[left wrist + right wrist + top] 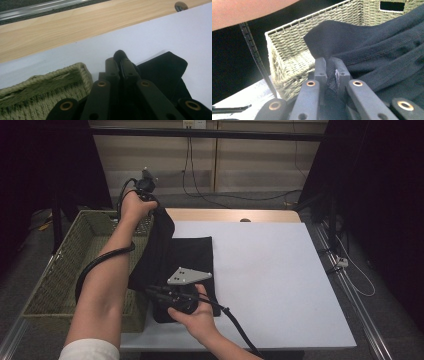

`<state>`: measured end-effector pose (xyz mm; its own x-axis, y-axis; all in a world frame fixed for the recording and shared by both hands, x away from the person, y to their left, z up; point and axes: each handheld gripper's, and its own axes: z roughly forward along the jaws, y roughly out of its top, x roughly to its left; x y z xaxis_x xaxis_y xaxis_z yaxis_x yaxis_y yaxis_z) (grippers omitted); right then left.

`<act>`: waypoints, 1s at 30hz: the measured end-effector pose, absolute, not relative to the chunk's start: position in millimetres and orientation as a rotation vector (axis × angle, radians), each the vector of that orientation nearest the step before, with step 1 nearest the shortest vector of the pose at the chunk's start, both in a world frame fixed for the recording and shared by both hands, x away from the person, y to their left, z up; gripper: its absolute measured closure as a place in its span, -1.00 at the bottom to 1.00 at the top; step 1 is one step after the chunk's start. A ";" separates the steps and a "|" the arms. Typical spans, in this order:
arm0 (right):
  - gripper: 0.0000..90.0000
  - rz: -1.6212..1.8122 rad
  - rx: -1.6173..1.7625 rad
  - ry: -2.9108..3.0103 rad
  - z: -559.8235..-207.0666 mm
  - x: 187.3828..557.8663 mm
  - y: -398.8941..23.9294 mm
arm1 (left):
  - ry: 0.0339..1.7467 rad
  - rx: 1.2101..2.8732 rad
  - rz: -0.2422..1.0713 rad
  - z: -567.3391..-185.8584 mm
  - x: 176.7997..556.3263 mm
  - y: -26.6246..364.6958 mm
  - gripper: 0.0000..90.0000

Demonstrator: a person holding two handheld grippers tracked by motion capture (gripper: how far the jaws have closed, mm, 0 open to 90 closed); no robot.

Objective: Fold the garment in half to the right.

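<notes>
The black cloth (172, 255) lies folded near the left edge of the white table (280, 285), and part of it hangs up over the rim of the woven basket (75, 265). We hold it with both tools. Our left gripper (145, 187) is up high by the far corner of the basket, its jaws pinched tight on one corner of the cloth. Our right gripper (175, 297) is low near the front edge of the table, its jaws pinched tight on another bit of cloth.

We think we are moving the cloth between the basket and the table. To do it well, we should keep both pinches tight and move both hands together. We should lift the cloth clear of the rim so it does not catch on the weave.

We cannot see other things in the basket; the part we see looks bare.
</notes>
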<state>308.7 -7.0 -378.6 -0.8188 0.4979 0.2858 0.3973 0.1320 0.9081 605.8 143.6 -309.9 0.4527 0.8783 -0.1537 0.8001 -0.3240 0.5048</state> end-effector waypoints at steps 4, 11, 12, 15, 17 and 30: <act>0.88 1.792 0.918 2.291 -379.6 308.6 -9.2 | 1.391 2.192 0.191 -312.5 606.5 139.3 0.92; 0.88 1.773 0.931 2.281 -382.3 306.7 -17.5 | 1.388 2.206 0.181 -318.1 607.4 126.1 0.91; 0.87 1.771 0.936 2.283 -382.8 306.2 -19.1 | 1.392 2.202 0.177 -320.5 607.3 122.4 0.91; 0.87 1.752 0.959 2.275 -385.8 304.4 -26.9 | 1.379 2.212 0.166 -327.0 607.0 110.9 0.91; 0.86 1.737 0.969 2.276 -388.5 302.4 -32.7 | 1.377 2.218 0.139 -330.3 605.9 102.7 0.90; -0.11 1.552 1.024 2.197 -388.1 300.5 -72.4 | 1.345 2.147 0.138 -330.4 598.6 104.3 -0.28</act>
<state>300.5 -72.4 -388.1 -0.7169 0.6740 0.1783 0.3933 0.1797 0.9017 598.6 104.3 -330.4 0.4824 0.8486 -0.2173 0.7866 -0.3104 0.5338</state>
